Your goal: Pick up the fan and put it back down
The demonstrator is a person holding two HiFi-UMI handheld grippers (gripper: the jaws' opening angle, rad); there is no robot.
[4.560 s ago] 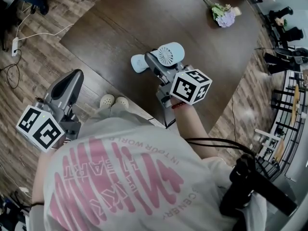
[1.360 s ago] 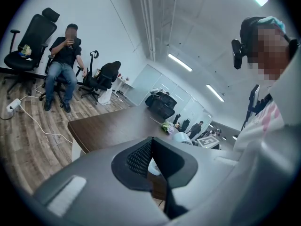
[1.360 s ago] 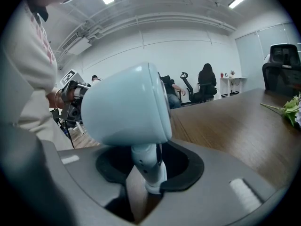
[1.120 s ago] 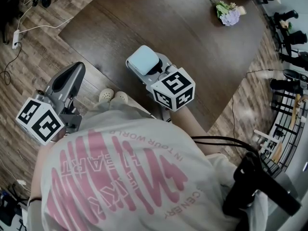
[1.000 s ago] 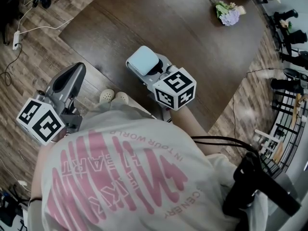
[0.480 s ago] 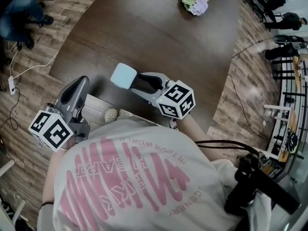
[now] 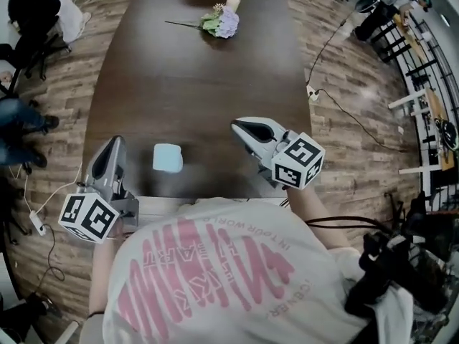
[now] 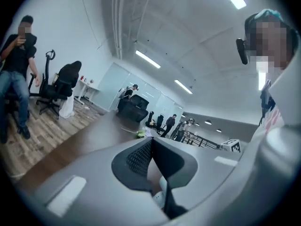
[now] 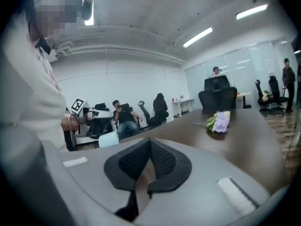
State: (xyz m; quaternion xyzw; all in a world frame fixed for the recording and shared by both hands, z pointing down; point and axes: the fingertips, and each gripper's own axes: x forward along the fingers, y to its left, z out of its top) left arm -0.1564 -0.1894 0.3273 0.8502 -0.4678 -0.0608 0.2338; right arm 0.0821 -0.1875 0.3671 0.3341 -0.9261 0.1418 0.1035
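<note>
The light-blue fan (image 7: 168,158) stands on the dark wooden table (image 7: 201,84) near its front edge, apart from both grippers. My right gripper (image 7: 238,125) hovers to the fan's right. Its jaws have just been closing and now meet, with nothing between them. In the right gripper view the fan (image 9: 108,139) shows off to the left of the shut right gripper (image 9: 149,140). At the fan's left, over the table's front corner, my left gripper (image 7: 117,142) is shut and empty, and the pads of the left gripper (image 8: 150,140) meet in its own view.
A small bunch of flowers (image 7: 221,22) lies at the table's far end, also in view as flowers (image 9: 217,121). A cable (image 7: 337,99) runs over the wooden floor on the right. People and office chairs (image 7: 25,20) are at the left, black railings (image 7: 423,84) at the right.
The right gripper has let go of the fan and drawn off to the right, shutting empty. The fan now stands alone on the table. The left gripper has shifted up toward the table edge.
</note>
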